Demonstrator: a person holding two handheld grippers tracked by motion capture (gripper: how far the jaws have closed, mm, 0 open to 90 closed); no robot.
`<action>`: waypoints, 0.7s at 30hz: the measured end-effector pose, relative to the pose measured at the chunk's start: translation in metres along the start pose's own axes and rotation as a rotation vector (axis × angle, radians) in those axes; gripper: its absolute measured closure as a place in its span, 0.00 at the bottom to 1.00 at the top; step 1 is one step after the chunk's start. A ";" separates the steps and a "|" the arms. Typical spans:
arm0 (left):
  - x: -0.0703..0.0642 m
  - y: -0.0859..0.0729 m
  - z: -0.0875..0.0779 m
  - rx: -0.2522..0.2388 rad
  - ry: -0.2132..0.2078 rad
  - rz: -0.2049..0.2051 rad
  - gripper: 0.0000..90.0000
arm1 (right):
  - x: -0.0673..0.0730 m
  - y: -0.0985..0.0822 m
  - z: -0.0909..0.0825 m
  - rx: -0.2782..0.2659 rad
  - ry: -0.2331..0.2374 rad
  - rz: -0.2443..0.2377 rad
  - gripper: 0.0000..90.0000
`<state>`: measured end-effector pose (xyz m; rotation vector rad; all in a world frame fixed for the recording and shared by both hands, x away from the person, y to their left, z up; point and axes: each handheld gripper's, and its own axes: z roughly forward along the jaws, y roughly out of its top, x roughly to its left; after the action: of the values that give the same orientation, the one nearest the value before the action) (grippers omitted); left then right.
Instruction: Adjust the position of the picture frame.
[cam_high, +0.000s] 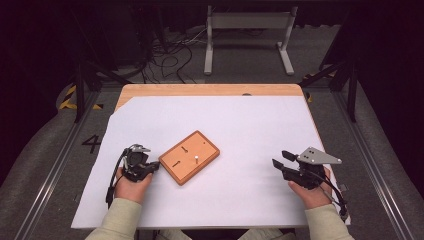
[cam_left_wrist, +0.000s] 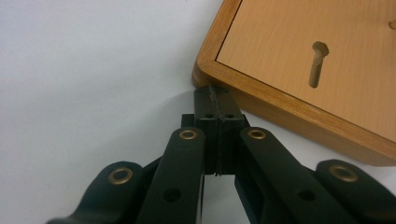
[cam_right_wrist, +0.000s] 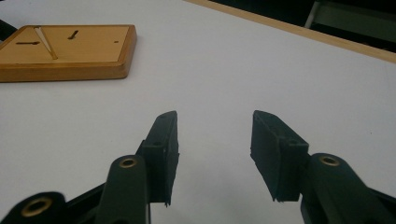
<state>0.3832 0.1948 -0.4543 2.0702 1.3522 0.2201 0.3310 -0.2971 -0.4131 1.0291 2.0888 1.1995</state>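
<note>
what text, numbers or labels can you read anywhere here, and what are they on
"4": a large dark number on the grey floor left of the table.
The wooden board bears slots and a small peg, no writing.
Neither the white sheet nor either hand-held gripper shows any readable label.
Yellow and black striped tape on the floor is a marking, not text.

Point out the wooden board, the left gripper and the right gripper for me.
wooden board (cam_high: 189, 157): high view, on its top face.
left gripper (cam_left_wrist: 216, 100): left gripper view, shut jaw tips at the board's corner.
right gripper (cam_right_wrist: 214, 126): right gripper view, gap between open jaws.
</note>
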 end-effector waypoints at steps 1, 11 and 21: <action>0.000 0.002 0.001 0.000 -0.003 -0.002 1.00 | 0.000 0.000 0.000 0.001 0.000 0.001 0.58; -0.010 0.032 0.026 -0.020 0.024 0.048 1.00 | 0.000 -0.003 -0.001 0.010 -0.005 0.004 0.58; 0.005 0.046 0.037 -0.063 0.015 0.005 1.00 | 0.005 0.002 0.010 0.058 0.037 0.011 0.69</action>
<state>0.4377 0.1713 -0.4568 2.0243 1.3320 0.2773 0.3356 -0.2873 -0.4163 1.0530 2.1610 1.1777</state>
